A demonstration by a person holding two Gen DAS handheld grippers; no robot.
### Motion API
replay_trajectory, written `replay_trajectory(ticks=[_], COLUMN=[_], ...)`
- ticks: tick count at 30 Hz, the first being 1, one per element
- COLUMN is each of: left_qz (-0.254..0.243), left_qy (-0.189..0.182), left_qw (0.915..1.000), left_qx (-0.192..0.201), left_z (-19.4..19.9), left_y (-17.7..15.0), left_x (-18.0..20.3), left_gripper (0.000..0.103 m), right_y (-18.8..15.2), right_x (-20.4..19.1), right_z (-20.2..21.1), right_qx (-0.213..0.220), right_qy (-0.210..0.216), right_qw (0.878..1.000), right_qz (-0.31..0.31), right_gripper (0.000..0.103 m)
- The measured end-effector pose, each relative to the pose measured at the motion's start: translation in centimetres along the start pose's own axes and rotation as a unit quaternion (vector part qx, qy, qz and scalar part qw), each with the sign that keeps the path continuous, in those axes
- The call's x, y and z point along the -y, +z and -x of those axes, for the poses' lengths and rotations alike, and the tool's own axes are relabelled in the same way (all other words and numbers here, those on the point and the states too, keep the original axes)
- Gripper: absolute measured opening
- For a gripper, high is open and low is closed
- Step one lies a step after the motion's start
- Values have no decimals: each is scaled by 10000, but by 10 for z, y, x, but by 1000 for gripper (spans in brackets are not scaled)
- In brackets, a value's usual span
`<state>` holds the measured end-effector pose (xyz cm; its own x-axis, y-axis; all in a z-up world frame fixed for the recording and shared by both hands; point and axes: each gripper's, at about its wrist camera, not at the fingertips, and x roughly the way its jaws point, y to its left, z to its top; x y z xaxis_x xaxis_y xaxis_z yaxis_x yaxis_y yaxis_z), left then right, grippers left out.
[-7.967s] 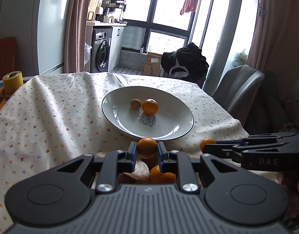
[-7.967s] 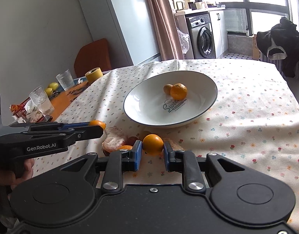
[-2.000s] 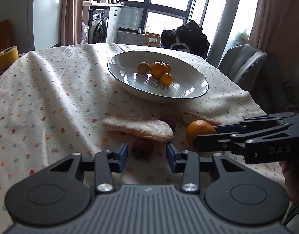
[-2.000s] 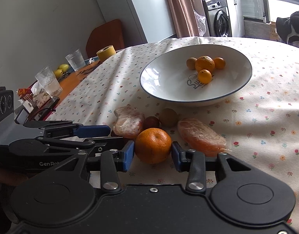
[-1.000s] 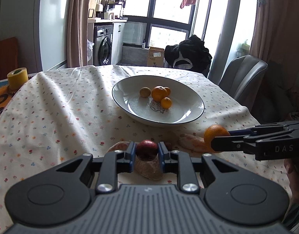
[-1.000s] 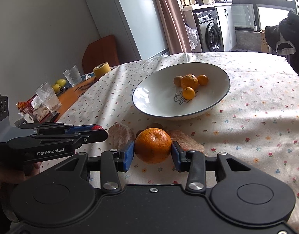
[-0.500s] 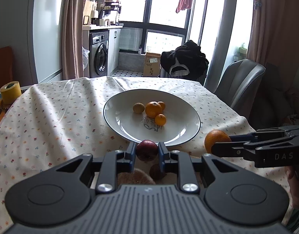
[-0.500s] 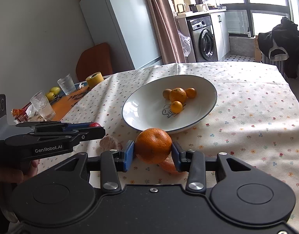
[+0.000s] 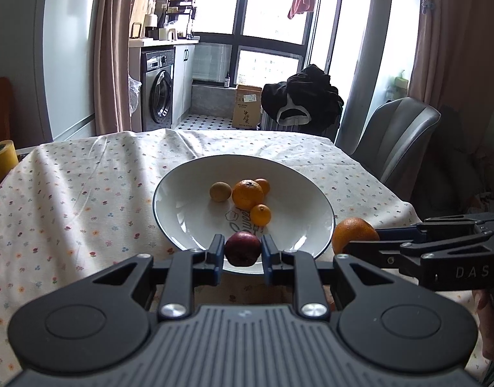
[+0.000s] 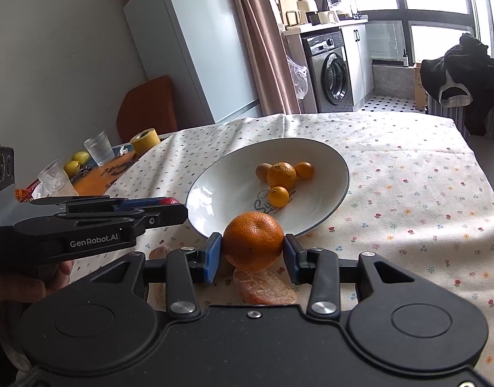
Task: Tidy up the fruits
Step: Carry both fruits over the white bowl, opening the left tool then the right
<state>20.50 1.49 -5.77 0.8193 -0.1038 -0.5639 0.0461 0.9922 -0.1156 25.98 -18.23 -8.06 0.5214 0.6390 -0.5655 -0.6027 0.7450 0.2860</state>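
Left gripper: clamped on a dark red fruit, both blue pads pressed to its sides, held above the near rim of the plate.
Right gripper: clamped on a large orange, held above the tablecloth just in front of the plate's near edge (in the left view the same orange shows at the plate's right side).
Plate: white with a dark rim, in the middle of the table, with printed lettering on its floor.
In the plate: a kiwi, a bigger orange, and two small oranges, all bunched together toward the far side and touching or nearly so.
Below the right gripper: a slab of peeled citrus flesh lies on the cloth, with another pale piece to its left, partly hidden by the gripper body.
Table's left end: a roll of yellow tape, two drinking glasses and yellow fruit, well apart from the plate.
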Motion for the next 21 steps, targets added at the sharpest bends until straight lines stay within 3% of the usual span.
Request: replay_trajectory(ticks=[12, 21], left_qz=[92, 216], left_qy=[-81, -8], left_qw=[9997, 9997], left_qx=[-202, -127], left_z=[-31, -18], left_y=[0, -1], left_x=[-4, -13], left_gripper=[23, 29], right_y=[6, 9], right_x=[11, 12], right_z=[-16, -24], right_qx=[-41, -68], right_qy=[-66, -70], right_qw=[9999, 9999], right_qz=[-90, -89], right_gripper=[39, 39])
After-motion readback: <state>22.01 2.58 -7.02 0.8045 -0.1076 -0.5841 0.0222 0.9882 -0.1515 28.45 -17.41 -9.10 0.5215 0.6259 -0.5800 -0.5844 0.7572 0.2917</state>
